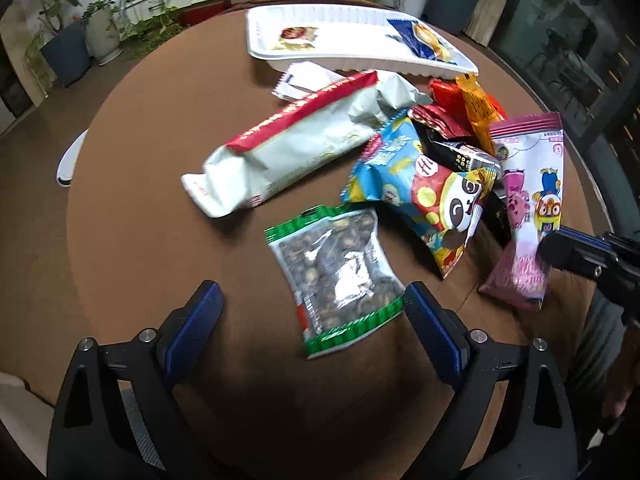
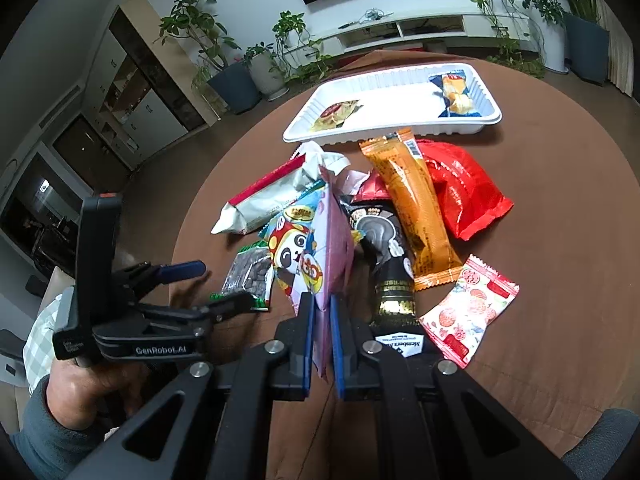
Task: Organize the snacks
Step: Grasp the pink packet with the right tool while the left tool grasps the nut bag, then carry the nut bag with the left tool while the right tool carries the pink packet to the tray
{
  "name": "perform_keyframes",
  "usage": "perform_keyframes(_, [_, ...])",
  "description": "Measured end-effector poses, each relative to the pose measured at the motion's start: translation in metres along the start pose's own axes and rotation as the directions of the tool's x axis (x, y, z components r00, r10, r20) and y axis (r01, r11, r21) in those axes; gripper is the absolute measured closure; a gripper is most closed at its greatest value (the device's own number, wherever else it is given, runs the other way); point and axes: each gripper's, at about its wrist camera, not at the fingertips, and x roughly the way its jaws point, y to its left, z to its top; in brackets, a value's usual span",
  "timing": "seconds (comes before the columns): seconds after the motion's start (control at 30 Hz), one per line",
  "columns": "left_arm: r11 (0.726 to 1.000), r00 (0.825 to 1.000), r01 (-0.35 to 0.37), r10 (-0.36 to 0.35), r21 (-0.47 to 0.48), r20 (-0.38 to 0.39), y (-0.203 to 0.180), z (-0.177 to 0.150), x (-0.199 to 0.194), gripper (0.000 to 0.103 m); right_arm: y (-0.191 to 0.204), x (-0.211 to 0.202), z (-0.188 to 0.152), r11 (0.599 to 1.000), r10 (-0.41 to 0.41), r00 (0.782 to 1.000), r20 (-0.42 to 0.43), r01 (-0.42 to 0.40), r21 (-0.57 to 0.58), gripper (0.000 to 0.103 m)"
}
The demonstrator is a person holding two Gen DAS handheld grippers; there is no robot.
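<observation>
A heap of snack packs lies on a round brown table (image 1: 152,240). My left gripper (image 1: 314,304) is open, its blue pads either side of a clear green-edged bag of nuts (image 1: 336,276) that lies flat; it also shows in the right wrist view (image 2: 248,272). My right gripper (image 2: 321,312) is shut on a pink cartoon pack (image 2: 332,240) and holds it on edge; in the left wrist view this pack (image 1: 528,208) hangs at the right. A white tray (image 1: 360,28) at the far side holds two small packs; it also shows in the right wrist view (image 2: 396,100).
In the heap are a long white-and-red pack (image 1: 296,140), a blue panda pack (image 1: 424,196), an orange bar (image 2: 416,208), a red bag (image 2: 468,192), a black pack (image 2: 384,248) and a strawberry-print sachet (image 2: 468,312). Potted plants stand beyond the table.
</observation>
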Motion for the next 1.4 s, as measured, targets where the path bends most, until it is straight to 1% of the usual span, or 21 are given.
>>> perform_keyframes(0.1, [1.000,1.000,0.001,-0.001,0.016,-0.011,-0.007,0.004,0.010,0.010,0.000,0.001,0.001,1.000,-0.004,1.000,-0.005,0.004,0.005,0.091])
perform_keyframes(0.17, [0.999,1.000,-0.019,0.019,0.034,-0.004,-0.011,0.007,0.015,0.011,0.000,0.002,0.001,1.000,-0.013,1.000,-0.014,0.013,0.010,0.090])
perform_keyframes(0.2, [0.999,1.000,-0.018,0.018,0.039,-0.003,-0.012,0.008,0.015,0.012,-0.001,0.003,0.001,1.000,-0.014,1.000,-0.021,0.014,0.011,0.089])
perform_keyframes(0.23, [0.999,1.000,-0.014,0.014,0.040,0.000,-0.011,0.008,0.015,0.014,-0.001,0.004,0.000,1.000,-0.013,0.999,-0.032,0.013,0.013,0.086])
perform_keyframes(0.27, [0.999,1.000,-0.015,0.015,0.044,0.005,-0.010,0.006,0.013,0.021,-0.002,0.006,0.000,1.000,-0.012,0.999,-0.037,0.013,0.017,0.085])
perform_keyframes(0.3, [0.999,1.000,-0.019,0.018,0.049,0.009,-0.009,0.006,0.012,0.030,-0.002,0.007,0.000,1.000,-0.009,0.999,-0.042,0.010,0.023,0.079])
perform_keyframes(0.33, [0.998,1.000,-0.020,0.019,0.051,0.014,-0.007,0.008,0.011,0.035,-0.002,0.009,0.000,1.000,-0.003,0.999,-0.048,0.005,0.029,0.074])
perform_keyframes(0.4, [0.998,1.000,-0.016,0.014,0.056,0.019,-0.003,0.010,0.010,0.048,0.000,0.012,0.000,0.999,0.007,0.998,-0.058,-0.005,0.035,0.069])
perform_keyframes(0.43, [0.998,1.000,-0.020,0.019,0.057,0.024,-0.001,0.011,0.009,0.051,0.001,0.013,0.000,0.999,0.009,0.998,-0.061,-0.007,0.035,0.065])
perform_keyframes(0.47, [0.998,1.000,-0.015,0.014,0.055,0.026,0.000,0.011,0.008,0.052,0.002,0.013,0.001,0.999,0.012,0.998,-0.061,-0.010,0.039,0.063])
perform_keyframes(0.53, [0.998,0.999,-0.009,0.007,0.058,0.032,0.002,0.009,0.006,0.055,0.001,0.014,0.003,0.998,0.026,0.998,-0.058,-0.022,0.059,0.054])
perform_keyframes(0.67, [0.997,0.999,0.004,-0.007,0.071,0.042,0.003,0.004,0.002,0.061,-0.006,0.019,0.008,0.992,0.046,0.997,-0.067,-0.038,0.119,0.052])
perform_keyframes(0.83, [0.997,0.997,0.039,-0.043,0.069,0.059,0.006,-0.002,-0.004,0.066,-0.006,0.026,0.011,0.994,0.025,0.997,-0.067,-0.017,0.105,0.052])
perform_keyframes(0.9, [0.997,0.997,0.051,-0.055,0.063,0.062,0.007,-0.005,-0.005,0.066,-0.005,0.029,0.011,0.995,0.021,0.998,-0.065,-0.015,0.098,0.053])
perform_keyframes(0.97, [0.996,0.995,0.070,-0.074,0.057,0.069,0.007,-0.005,-0.005,0.068,-0.007,0.031,0.010,0.995,0.016,0.997,-0.069,-0.009,0.101,0.060])
perform_keyframes(1.03, [0.995,0.993,0.088,-0.091,0.046,0.073,0.008,-0.007,-0.006,0.069,-0.012,0.031,0.008,0.993,0.017,0.998,-0.064,-0.010,0.115,0.071])
perform_keyframes(1.07, [0.994,0.992,0.098,-0.101,0.042,0.075,0.009,-0.007,-0.006,0.070,-0.015,0.030,0.008,0.992,0.020,0.998,-0.060,-0.013,0.123,0.072])
perform_keyframes(1.1, [0.994,0.991,0.106,-0.108,0.037,0.077,0.009,-0.008,-0.006,0.070,-0.017,0.029,0.008,0.992,0.022,0.998,-0.056,-0.015,0.124,0.076])
perform_keyframes(1.13, [0.993,0.990,0.112,-0.114,0.032,0.078,0.010,-0.009,-0.006,0.070,-0.017,0.028,0.008,0.993,0.015,0.999,-0.052,-0.009,0.118,0.084])
perform_keyframes(1.23, [0.992,0.988,0.128,-0.129,0.020,0.087,0.011,-0.013,-0.008,0.072,-0.017,0.025,0.008,0.994,0.014,0.999,-0.033,-0.010,0.110,0.089])
perform_keyframes(1.4, [0.989,0.984,0.149,-0.149,0.000,0.100,0.015,-0.017,-0.011,0.076,-0.018,0.021,0.006,0.993,0.029,1.000,-0.012,-0.027,0.112,0.093])
